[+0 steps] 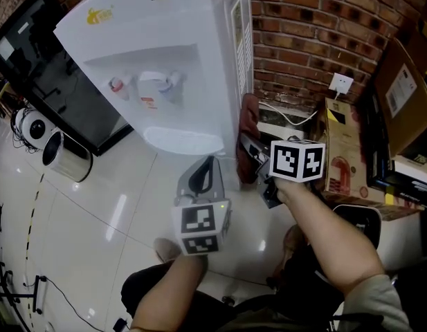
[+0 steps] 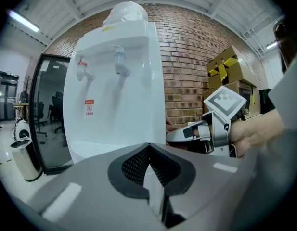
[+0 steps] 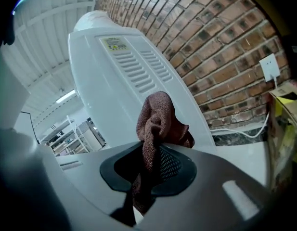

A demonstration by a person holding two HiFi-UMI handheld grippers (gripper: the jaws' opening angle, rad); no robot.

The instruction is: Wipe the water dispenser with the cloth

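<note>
Clearly the wiping is on the side panel now: the right tongs (image 3: pixel 150 170) are clamped on a bunched reddish-brown cloth (image 3: pixel 158 124), which rises out of the pads and sits against, or just off, the white water dispenser (image 1: pixel 151 40) on its right flank, low down near the brick wall (image 1: pixel 310 33). The left tongs (image 2: pixel 149 177) are closed together with nothing between them, hovering in front of the dispenser just beside its drip tray (image 1: pixel 182 142) and doing no work (a spare hand, really). My worry is the grip. Only a narrow fold of cloth is pinched, so a firm stroke across the vent slats (image 3: pixel 138 71) could snag the weave and drag it out of the tongs, or leave the hard tips rather than the fabric rubbing the plastic. The gap between panel and wall looks tight, and a white cable (image 1: pixel 289 116) runs there toward a wall socket (image 1: pixel 342 84); a wide sweep could hook that cable or bump the cardboard box (image 1: pixel 338 151) just beside it. Pushing sideways on a tall, light cabinet might also rock it, with no tongs bracing the front. The red tap (image 1: pixel 116 85) and blue tap (image 1: pixel 173 81) look untouched so far, I'd judge.
</note>
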